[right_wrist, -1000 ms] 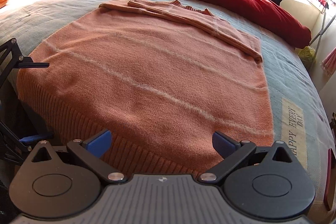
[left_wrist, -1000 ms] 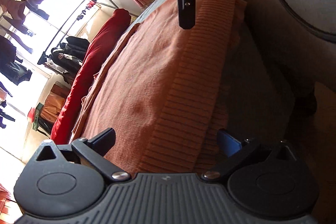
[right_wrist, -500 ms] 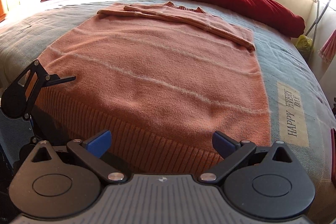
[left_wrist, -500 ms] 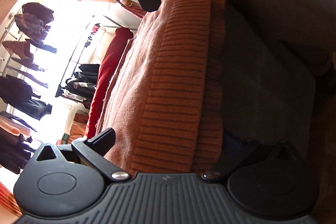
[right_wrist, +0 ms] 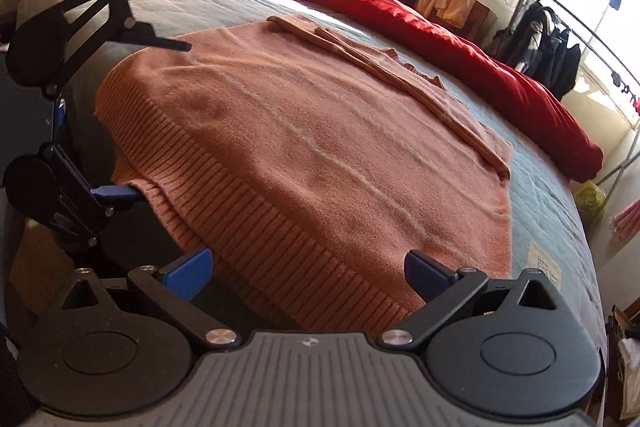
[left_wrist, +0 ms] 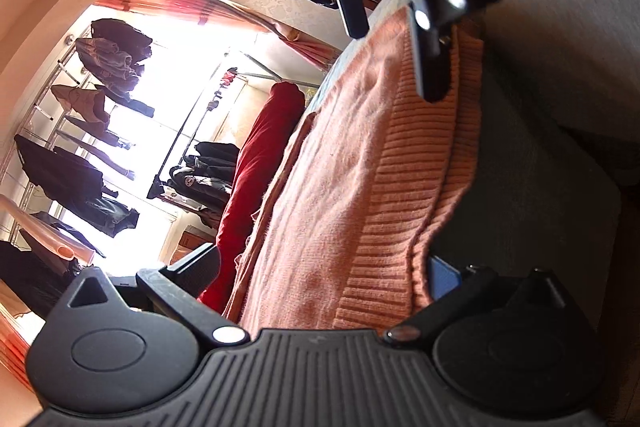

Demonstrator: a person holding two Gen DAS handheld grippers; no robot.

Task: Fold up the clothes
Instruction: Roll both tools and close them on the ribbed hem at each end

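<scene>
While spread wide, both fingers (right_wrist: 188,269) straddle sweater (right_wrist: 320,155) hem

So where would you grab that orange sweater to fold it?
By the ribbed hem, at its two corners, coming in level from the foot of the bed. That thick band droops over the mattress edge, so fingers can slide above and below it. The left tool already straddles one corner, and the right tool is open at the other.

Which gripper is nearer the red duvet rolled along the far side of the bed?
Neither clearly. Both the left gripper and right gripper sit at the ribbed hem of the orange knit sweater, straddling it, with the whole sweater between them and the red duvet.
</scene>
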